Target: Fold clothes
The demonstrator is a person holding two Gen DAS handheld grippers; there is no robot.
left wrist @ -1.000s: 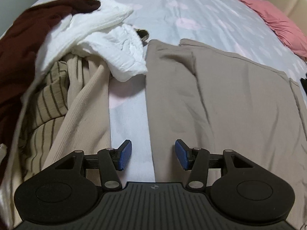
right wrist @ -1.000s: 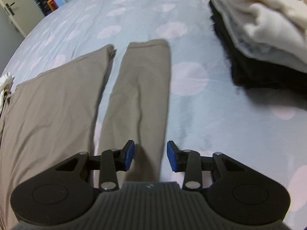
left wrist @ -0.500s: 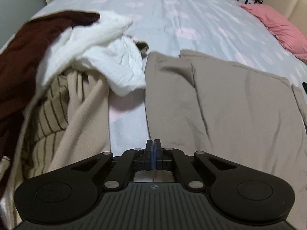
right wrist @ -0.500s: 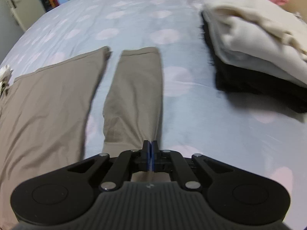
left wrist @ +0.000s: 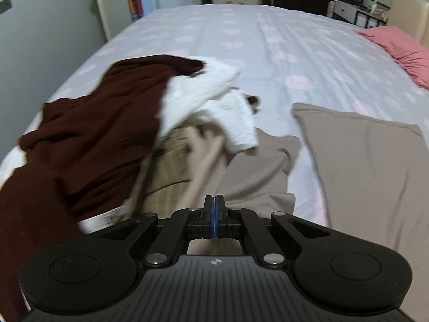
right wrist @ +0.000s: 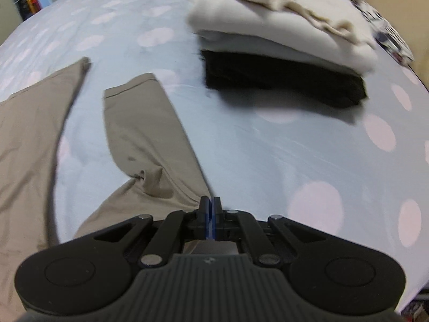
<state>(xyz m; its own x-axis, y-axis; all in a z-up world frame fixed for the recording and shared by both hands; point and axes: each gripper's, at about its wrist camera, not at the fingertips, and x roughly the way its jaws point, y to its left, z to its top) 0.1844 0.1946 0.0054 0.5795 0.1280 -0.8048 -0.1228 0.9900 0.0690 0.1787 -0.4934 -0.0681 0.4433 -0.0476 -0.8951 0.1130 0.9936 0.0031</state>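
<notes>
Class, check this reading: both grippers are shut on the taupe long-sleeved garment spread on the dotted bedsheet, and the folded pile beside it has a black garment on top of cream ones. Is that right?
Not quite. The right wrist view shows the black folded garment at the bottom of the pile, under the cream folded garments. The rest holds: the left gripper and the right gripper are each shut on the taupe long-sleeved garment on the dotted bedsheet.

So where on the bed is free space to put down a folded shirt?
Free: the far sheet beyond the dark red garment, and the sheet between the tan sleeve and the folded stack. Crowded: the unfolded pile beside the tan shirt.
</notes>
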